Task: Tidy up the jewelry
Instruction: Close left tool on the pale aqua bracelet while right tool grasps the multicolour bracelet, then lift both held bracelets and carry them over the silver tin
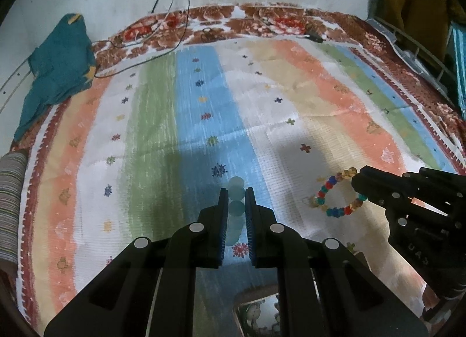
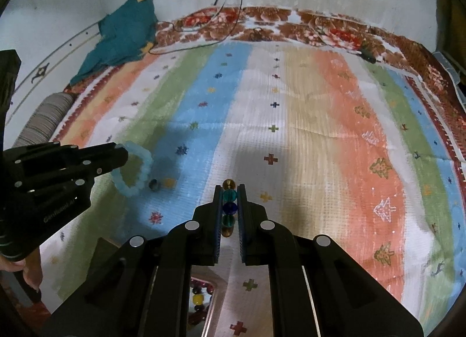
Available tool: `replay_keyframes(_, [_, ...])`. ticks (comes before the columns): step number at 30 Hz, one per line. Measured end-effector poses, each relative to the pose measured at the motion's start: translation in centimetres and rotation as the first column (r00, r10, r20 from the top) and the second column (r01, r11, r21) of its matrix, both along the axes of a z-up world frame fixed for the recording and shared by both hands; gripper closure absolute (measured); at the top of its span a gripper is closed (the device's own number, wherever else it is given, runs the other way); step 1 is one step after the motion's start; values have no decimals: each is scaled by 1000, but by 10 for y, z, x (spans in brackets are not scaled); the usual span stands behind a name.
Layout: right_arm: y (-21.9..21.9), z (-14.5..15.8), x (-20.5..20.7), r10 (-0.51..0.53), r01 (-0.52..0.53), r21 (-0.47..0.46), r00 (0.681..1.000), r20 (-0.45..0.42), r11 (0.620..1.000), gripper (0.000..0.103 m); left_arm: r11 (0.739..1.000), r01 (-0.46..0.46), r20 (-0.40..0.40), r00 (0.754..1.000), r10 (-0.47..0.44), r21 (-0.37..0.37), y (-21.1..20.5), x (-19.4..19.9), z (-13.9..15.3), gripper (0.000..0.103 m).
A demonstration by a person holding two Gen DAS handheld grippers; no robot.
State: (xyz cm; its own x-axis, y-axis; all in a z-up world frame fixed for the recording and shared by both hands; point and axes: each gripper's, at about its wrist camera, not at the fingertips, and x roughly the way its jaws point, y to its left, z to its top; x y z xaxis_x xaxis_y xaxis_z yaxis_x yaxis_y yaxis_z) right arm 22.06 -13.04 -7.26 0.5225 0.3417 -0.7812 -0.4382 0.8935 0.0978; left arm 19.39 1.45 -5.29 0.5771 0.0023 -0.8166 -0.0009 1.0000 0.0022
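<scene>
Carrying two bracelets above the striped bedspread (image 1: 291,98). Left gripper (image 1: 236,191): jaws clamped on pale blue bracelet (image 1: 235,209), hanging at 6 o'clock. Right gripper (image 2: 228,188): jaws clamped on multicoloured bead bracelet (image 2: 229,209). Advice: keep grips firm, loops apart, lower gently into tray (image 2: 201,302) at 6 o'clock.

I'm holding both grippers angled steeply downward, side by side. My left gripper (image 1: 236,191) is clamping its jaws shut on a pale bracelet (image 1: 235,209). My right gripper (image 2: 229,188) is clamping on a multicoloured bracelet (image 2: 229,209). My hand (image 2: 27,274) is showing below the left one.
</scene>
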Motion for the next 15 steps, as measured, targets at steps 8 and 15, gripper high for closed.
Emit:
replay_keyframes(8, [-1, 19, -20, 11, -12, 25, 999, 42, 1000, 92, 999, 22, 44, 999, -20, -27, -3, -21, 20, 92])
replay_keyframes(15, [1, 32, -36, 28, -31, 31, 996, 88, 999, 92, 998, 45, 79, 996, -41, -40, -13, -38, 34, 92])
